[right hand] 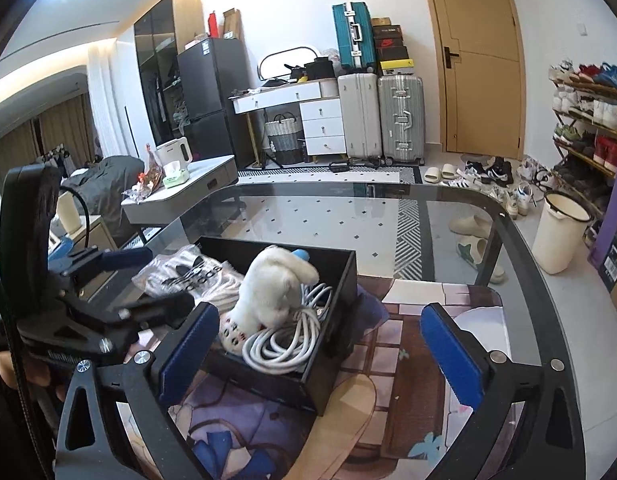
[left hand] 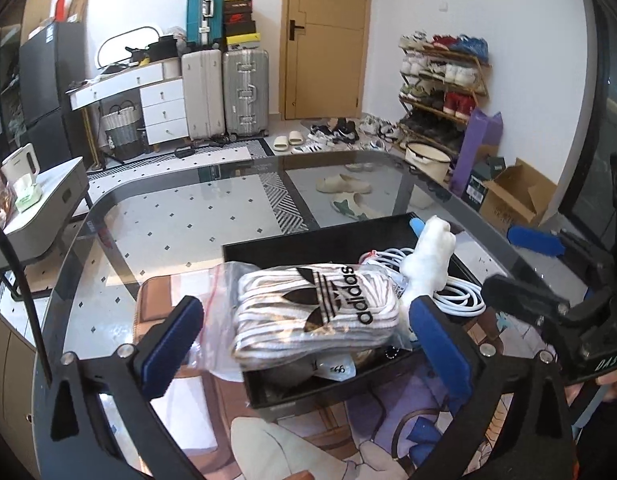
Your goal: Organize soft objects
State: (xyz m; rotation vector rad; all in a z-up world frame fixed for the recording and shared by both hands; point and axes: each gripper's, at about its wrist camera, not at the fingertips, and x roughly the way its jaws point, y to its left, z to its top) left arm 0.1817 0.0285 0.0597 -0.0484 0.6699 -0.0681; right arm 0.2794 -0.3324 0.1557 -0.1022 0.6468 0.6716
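Note:
A clear zip bag of white Adidas socks (left hand: 316, 312) lies across the near-left rim of a black box (left hand: 276, 242) on the glass table; it also shows in the right wrist view (right hand: 188, 274). My left gripper (left hand: 304, 340) is open, its blue pads on either side of the bag, not touching. A white plush toy (right hand: 268, 292) lies head-down inside the box (right hand: 336, 280) on a coiled white cable (right hand: 284, 344); the toy also shows in the left wrist view (left hand: 428, 260). My right gripper (right hand: 320, 354) is open and empty over the box's near corner.
A printed cartoon mat (right hand: 408, 360) lies under the box on the glass table (right hand: 520, 240). A side table with a kettle (right hand: 174, 152) stands to the left. Suitcases (right hand: 400, 120), a shoe rack (right hand: 588, 120) and a white bucket (right hand: 560, 232) stand on the floor beyond.

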